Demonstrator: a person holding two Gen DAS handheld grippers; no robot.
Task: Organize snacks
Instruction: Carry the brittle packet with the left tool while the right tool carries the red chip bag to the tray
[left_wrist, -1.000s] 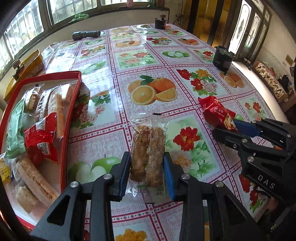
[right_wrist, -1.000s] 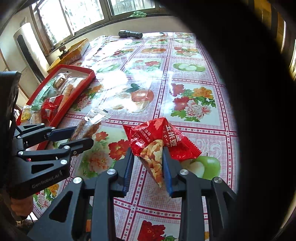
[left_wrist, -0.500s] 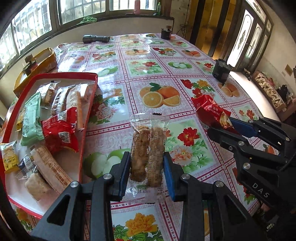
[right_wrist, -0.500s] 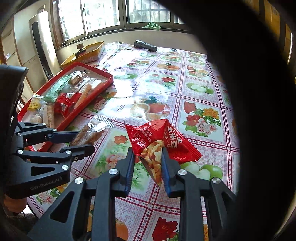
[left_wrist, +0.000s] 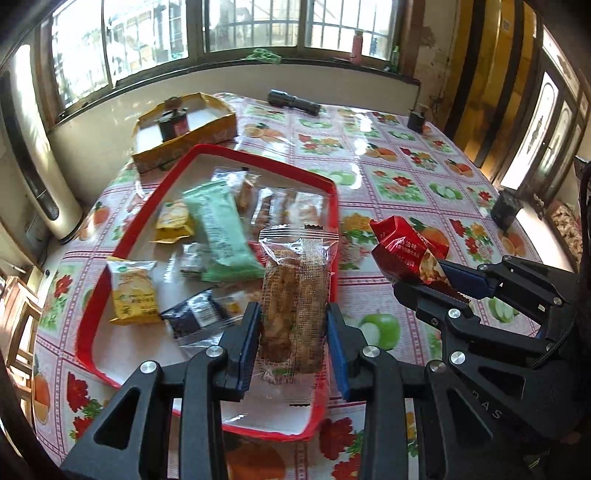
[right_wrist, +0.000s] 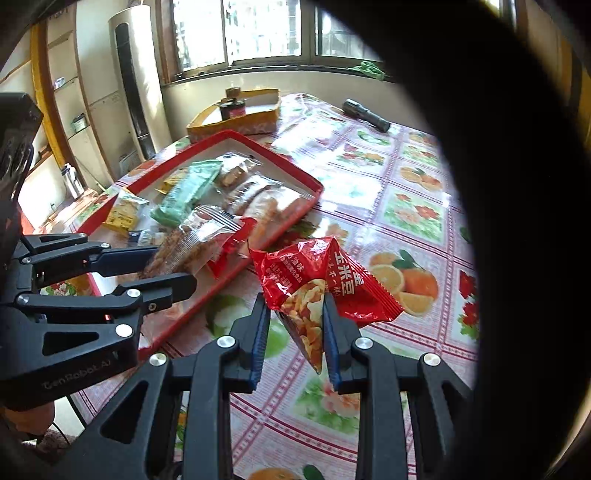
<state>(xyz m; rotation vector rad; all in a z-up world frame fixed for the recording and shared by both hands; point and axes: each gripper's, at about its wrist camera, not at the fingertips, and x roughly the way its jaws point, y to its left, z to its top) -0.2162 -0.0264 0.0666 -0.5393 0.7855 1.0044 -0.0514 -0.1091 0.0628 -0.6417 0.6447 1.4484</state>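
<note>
Left wrist view: the left gripper is clamped on a clear biscuit packet, held above the near right part of a red tray that already carries several snacks. To its right, the right gripper is clamped on a red chip bag, held over the flowered tablecloth just beside the tray. If the biscuit packet is released here, it may land on the tray's rim and slide off. The two grippers are near each other and could bump.
</note>
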